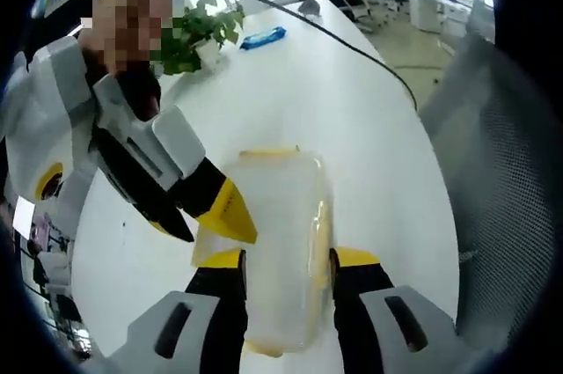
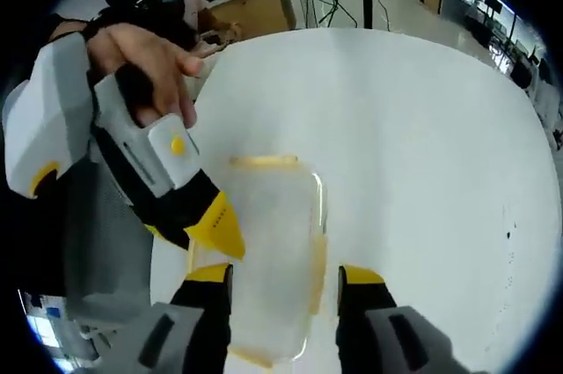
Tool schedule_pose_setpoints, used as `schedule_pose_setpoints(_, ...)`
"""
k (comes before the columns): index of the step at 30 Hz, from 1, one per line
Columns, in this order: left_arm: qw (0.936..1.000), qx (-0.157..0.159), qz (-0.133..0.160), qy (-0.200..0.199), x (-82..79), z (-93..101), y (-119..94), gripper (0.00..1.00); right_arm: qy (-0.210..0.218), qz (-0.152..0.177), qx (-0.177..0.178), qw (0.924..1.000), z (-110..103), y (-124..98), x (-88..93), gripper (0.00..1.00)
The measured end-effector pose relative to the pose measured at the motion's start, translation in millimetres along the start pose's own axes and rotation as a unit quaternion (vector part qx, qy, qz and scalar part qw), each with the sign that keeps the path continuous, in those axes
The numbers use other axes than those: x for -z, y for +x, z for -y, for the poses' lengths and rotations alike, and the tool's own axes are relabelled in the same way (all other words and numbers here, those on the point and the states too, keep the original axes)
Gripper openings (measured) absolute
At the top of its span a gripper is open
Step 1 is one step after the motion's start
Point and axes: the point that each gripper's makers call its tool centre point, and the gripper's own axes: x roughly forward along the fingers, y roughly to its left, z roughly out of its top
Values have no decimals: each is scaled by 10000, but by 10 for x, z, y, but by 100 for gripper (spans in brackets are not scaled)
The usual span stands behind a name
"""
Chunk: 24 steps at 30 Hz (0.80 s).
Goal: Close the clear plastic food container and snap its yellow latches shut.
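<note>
Container [image 1: 280, 242] sits on white table [image 1: 369, 119] in office.

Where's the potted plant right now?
In the left gripper view, the potted plant stands on the white table at upper left, beside a blue packet, beyond the container.

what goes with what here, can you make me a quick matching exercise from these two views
Things:
1. container
2. plant
3. blue packet
4. table

Descriptions:
a. white, round-edged
b. clear with yellow latches, between the jaws
c. green leaves in a white pot
d. lying flat at the far end of the table

Pairs: 1-b, 2-c, 3-d, 4-a
</note>
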Motion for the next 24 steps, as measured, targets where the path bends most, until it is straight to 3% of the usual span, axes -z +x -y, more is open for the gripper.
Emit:
schedule_pose_setpoints(5,9997,83,-48,213,-48,96,-7,41,-212,-48,-9,9998,-75,-4,-33,51)
schedule_pose_setpoints(10,9997,132,-99,205,-20,112,-47,39,-293,-43,49,9995,-71,-14,-73,52)
schedule_pose_setpoints(24,9998,117,0,-174,26,-110,-136,33,-471,-66,267,9985,-87,-34,-44,53)
